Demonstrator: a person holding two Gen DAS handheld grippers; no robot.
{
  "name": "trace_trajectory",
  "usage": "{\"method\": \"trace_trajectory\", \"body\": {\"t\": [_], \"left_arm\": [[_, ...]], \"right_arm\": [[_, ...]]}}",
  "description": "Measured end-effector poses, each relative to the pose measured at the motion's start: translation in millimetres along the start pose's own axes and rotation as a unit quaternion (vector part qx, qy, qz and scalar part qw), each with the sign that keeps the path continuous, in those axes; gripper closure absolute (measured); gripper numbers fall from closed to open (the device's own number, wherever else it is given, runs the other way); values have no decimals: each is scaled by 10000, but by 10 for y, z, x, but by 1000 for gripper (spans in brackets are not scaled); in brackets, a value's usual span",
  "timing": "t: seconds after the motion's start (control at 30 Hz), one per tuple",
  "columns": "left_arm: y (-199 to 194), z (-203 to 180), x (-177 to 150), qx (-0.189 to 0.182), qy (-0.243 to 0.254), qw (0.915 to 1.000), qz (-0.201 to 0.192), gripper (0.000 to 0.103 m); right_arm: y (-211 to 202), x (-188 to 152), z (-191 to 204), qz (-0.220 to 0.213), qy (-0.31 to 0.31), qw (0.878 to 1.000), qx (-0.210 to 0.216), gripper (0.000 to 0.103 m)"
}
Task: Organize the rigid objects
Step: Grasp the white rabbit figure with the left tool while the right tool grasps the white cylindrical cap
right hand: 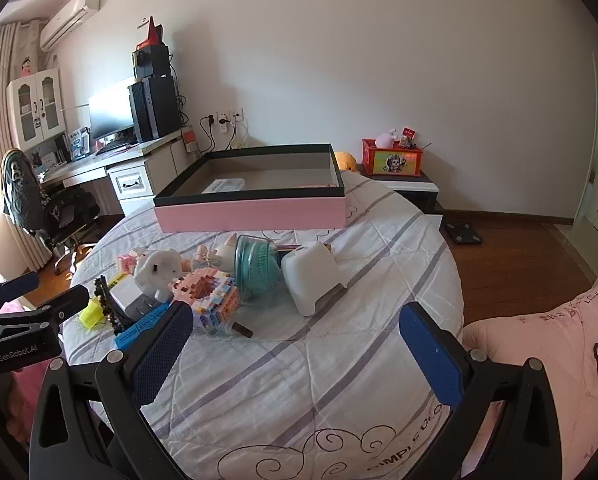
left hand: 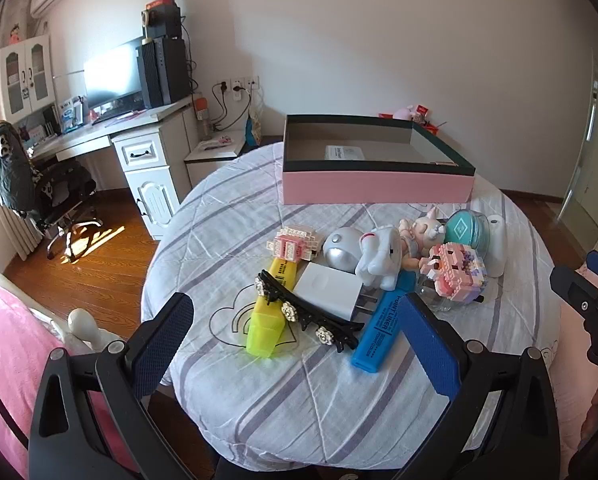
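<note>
Hovering with both claws spread and empty: left claw nearest the yellow highlighter, long axis pointing roughly away toward the pink box; right claw probably farther.

Far left of me stands a white desk with a monitor and a black computer tower on it, and a black office chair before it. An air conditioner hangs high on the wall. Far right, a red box sits on a low stand.
</note>
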State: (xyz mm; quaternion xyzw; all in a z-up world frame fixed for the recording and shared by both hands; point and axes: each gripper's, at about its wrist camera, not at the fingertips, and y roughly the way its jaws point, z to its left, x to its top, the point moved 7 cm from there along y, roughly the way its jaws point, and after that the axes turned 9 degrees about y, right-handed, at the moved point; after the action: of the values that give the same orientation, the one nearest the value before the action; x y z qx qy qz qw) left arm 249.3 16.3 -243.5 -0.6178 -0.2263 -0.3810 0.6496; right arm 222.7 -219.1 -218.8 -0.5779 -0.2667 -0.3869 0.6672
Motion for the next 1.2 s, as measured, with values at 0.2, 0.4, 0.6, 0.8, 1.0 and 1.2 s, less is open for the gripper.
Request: {"method": "trace_trajectory", "body": {"t": [0.2, 0.4, 0.6, 0.8, 1.0, 1.2], "left_arm": [[387, -173, 102, -116, 178, 9996, 195, 0], [769, -236, 175, -235, 173, 9984, 483, 0], [959, -343, 265, -272, 327, 9975, 566, 0], [990, -387, 339, -269, 542, 9973, 421, 29], [955, -369, 326, -376, 579, 9969, 384, 34], [855, -306, 385, -459, 436, 9977, 237, 34]], "right_arm": [[264, -13, -138, 220, 111, 9997, -72, 0], [488, 34, -225, 377, 206, 9991, -64, 0], [682, 84, -268, 479, 275, 9985, -49, 0], [845, 88, -294, 645, 306, 9974, -50, 0], [992, 147, -256, 768, 254, 9967, 93, 0], [1106, 186, -307, 887, 454, 9947, 232, 1]]}}
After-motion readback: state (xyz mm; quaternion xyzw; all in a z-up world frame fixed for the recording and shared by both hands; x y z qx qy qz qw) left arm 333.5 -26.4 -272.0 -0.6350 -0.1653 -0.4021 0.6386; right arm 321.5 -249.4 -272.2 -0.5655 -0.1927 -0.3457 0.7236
